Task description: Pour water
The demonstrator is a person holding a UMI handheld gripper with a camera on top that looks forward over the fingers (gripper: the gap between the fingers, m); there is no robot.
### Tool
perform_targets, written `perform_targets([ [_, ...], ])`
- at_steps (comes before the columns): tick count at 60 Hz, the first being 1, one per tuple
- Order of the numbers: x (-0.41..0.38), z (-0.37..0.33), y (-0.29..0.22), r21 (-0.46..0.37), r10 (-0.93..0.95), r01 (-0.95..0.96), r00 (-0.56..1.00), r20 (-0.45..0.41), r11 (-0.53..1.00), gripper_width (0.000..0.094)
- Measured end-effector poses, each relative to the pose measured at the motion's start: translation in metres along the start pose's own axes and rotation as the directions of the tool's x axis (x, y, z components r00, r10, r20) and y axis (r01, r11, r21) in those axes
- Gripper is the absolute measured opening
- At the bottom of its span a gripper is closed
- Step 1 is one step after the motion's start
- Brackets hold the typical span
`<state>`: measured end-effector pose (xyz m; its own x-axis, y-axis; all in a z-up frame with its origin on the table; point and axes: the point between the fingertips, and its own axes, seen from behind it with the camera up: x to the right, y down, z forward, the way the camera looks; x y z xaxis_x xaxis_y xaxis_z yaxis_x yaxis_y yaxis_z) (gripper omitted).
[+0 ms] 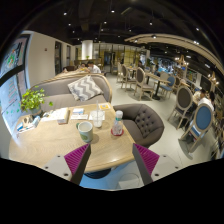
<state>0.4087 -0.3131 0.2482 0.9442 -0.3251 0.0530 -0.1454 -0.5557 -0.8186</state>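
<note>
My gripper (110,160) is spread wide, its fingers empty over the near edge of the round wooden table (45,150). Just beyond them stand a pale green cup (85,131) at left and a small bottle (118,124) at right; farther off, a grey tufted sofa (140,119).

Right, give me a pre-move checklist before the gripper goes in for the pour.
1. Gripper open: ok, fingers spread, nothing between them.
2. Bottle upright on the table: ok.
3. Cup upright, left of the bottle: ok.
4. Gap between cup and bottle: ok, they stand apart.
5. Bottle cap off: cannot tell.
6. Water in the bottle: cannot tell.
</note>
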Motion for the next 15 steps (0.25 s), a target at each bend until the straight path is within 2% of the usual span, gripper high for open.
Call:
perform_targets([
  [15,0.012,-0.002,0.001,-0.005,-0.032,0.032,0.999,-0.005,0.999,0.0854],
])
